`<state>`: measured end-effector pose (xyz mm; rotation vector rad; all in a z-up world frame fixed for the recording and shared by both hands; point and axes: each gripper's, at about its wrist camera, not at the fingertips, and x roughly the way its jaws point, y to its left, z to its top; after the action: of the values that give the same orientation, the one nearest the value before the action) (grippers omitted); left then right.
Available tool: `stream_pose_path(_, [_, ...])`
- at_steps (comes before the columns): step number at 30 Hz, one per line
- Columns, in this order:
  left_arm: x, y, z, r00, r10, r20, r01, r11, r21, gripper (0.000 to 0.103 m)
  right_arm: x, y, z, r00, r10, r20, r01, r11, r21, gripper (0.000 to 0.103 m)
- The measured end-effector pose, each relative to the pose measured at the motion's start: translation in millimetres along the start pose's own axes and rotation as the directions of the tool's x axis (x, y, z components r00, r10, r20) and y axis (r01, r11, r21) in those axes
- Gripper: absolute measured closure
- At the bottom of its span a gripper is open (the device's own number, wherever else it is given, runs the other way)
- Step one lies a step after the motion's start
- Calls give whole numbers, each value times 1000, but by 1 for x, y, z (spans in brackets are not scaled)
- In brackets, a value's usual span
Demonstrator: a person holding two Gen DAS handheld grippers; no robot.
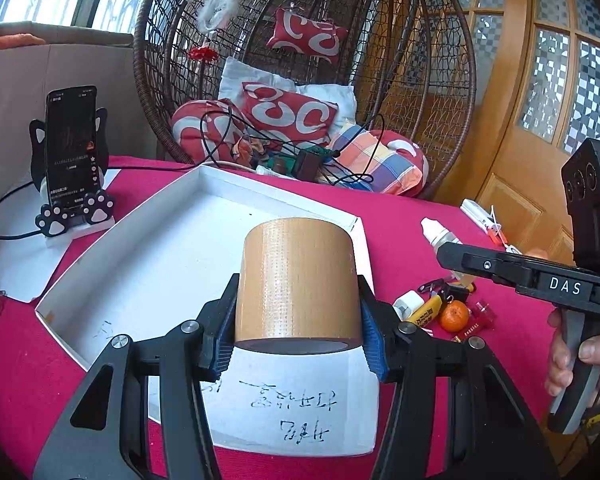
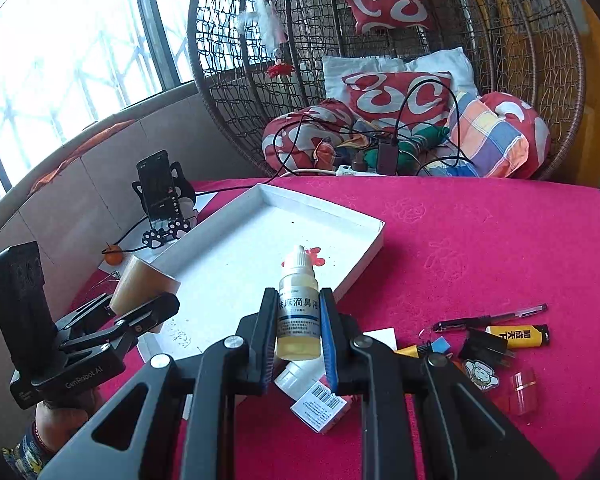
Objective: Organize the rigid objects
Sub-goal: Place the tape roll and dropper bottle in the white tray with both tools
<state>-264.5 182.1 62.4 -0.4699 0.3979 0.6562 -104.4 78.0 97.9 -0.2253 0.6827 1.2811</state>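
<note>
Left wrist view: left gripper (image 1: 296, 320) clamped on tan cloth-tape roll (image 1: 296, 280), held above shallow white cardboard tray (image 1: 160, 240).
Right wrist view: right gripper (image 2: 298, 332) clamped on small yellow-liquid dropper bottle (image 2: 298, 312), above tray's near edge.

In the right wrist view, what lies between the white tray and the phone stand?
Nothing lies there. In the right wrist view the white tray reaches nearly to the cat-paw phone stand; only a sliver of white paper and red cloth shows.

White tray (image 2: 364, 236) floor open and bare; clutter (image 2: 496, 344) on cloth just right of it.
</note>
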Motion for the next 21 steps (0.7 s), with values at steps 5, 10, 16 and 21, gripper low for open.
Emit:
stream_pose_path(5, [3,20,-4,999,34,-18,-35,999,-42,51,29,22,-3,998,38,-58,-39,999,-17,84])
stream_pose_path(10, [6,38,-8,998,46,-39,-49,995,-90,51,56,40,-9,991,71,-116,-74,997,-21,84])
stream_pose_path(16, [11,48,-9,997,60,-56,-67,988,-140,50,76,57,-16,991,54,-122,-61,996,-58,83])
stream_pose_path(21, [5,59,-10,992,123,-29,-126,973,-195,15,72,61,-23,996,12,-83,-19,996,-85,62])
